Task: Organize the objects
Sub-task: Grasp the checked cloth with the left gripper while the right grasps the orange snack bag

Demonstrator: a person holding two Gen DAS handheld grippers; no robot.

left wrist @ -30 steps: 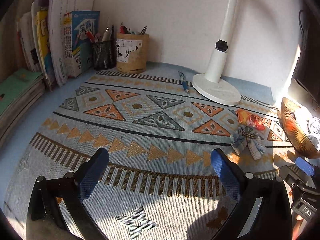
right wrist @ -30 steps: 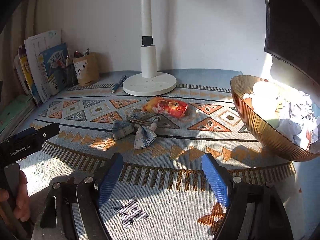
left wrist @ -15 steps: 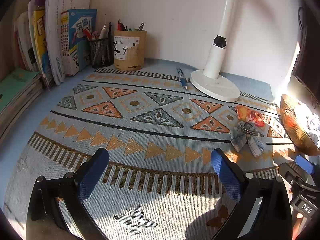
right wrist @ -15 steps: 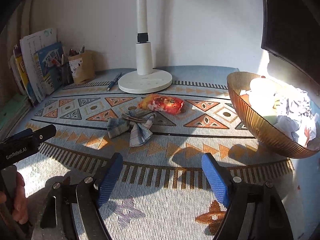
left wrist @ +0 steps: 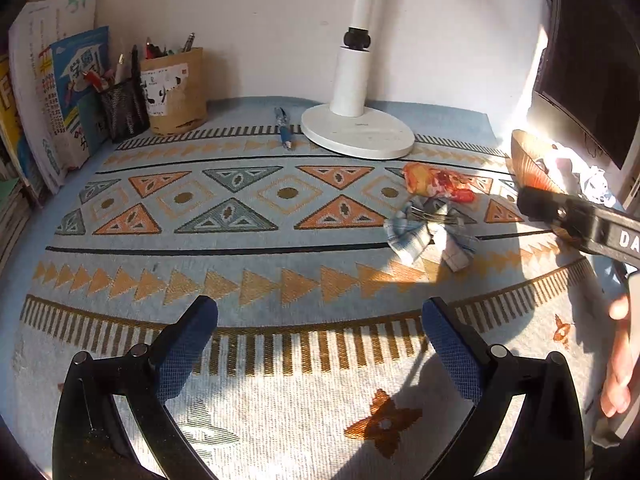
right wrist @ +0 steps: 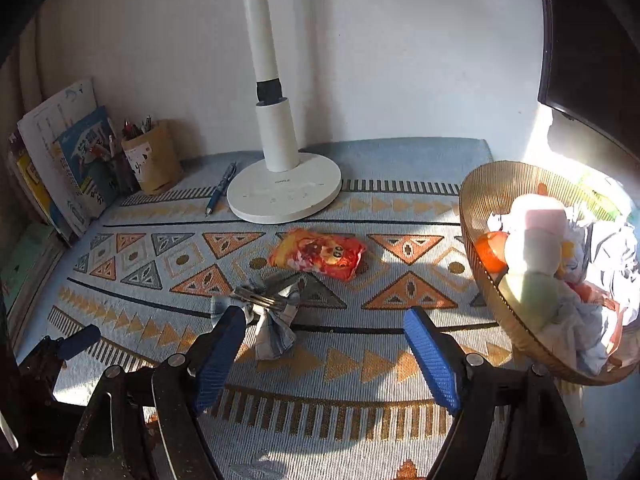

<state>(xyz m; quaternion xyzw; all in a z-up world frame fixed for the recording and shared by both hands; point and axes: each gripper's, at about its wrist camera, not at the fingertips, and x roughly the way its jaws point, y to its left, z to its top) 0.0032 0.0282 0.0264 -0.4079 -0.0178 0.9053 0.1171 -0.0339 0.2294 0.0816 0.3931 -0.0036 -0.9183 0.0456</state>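
Bench [right wrist: 400, 152] under patterned mat [right wrist: 400, 344]; on it: lamp base [right wrist: 284, 192], pen [right wrist: 220, 194], snack packet [right wrist: 316, 254], checked bow [right wrist: 272, 320], amber bowl [right wrist: 484, 200], pencil cups [left wrist: 172, 88].

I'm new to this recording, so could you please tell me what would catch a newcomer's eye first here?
Probably the white lamp standing at the back of the patterned mat, and the amber bowl heaped with clutter in bright sun on the right. Mid-mat lie an orange snack packet and a plaid bow hair clip, just ahead of the right gripper, jaws open.
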